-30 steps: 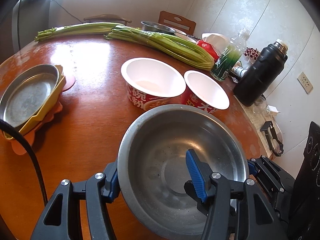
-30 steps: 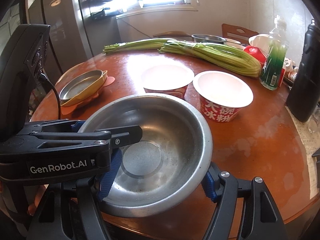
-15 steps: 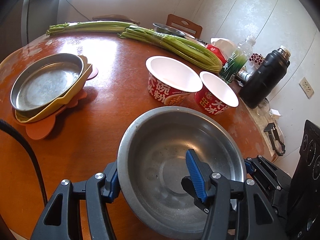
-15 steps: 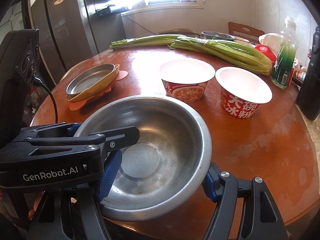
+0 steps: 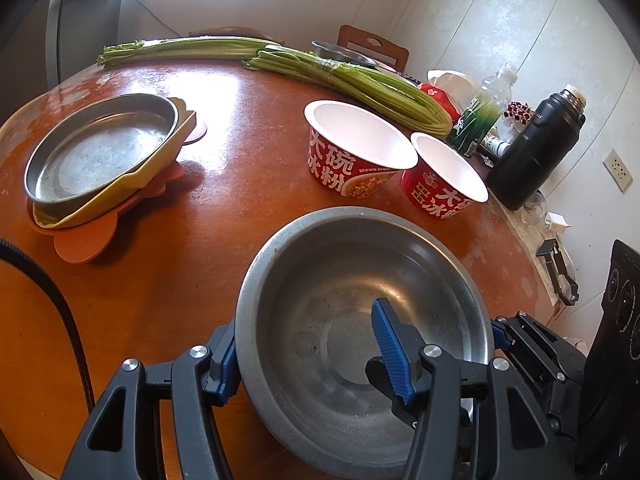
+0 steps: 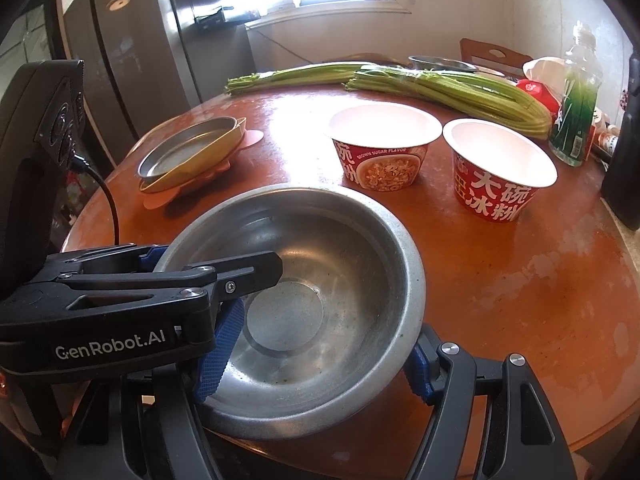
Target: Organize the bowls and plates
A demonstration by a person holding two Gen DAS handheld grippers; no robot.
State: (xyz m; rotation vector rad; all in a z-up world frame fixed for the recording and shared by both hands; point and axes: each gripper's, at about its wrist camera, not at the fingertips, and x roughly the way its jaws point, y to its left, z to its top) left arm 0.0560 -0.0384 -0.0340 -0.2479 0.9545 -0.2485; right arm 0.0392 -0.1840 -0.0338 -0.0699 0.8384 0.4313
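A large steel bowl [image 5: 352,320] [image 6: 312,292] is held by both grippers near the table's front edge, seemingly lifted. My left gripper [image 5: 304,344] is shut on the bowl's left rim, one blue pad inside the bowl, one outside. My right gripper [image 6: 316,356] is shut on the right rim the same way. Two red paper bowls [image 5: 356,152] [image 5: 448,184] stand beyond it, also in the right wrist view [image 6: 384,144] [image 6: 500,168]. A steel plate [image 5: 100,148] [image 6: 188,148] lies in a yellow dish on an orange mat at the left.
Two celery bunches [image 5: 352,80] lie across the far table. A green bottle [image 5: 480,112], a black flask [image 5: 536,148] and a red bag stand at the right edge. Another steel bowl [image 5: 344,52] sits by a chair at the back. A fridge [image 6: 160,40] stands at the left.
Both grippers have drawn the steel bowl back toward the near table edge and apparently up. The paper bowls and the plate stack now look farther away.
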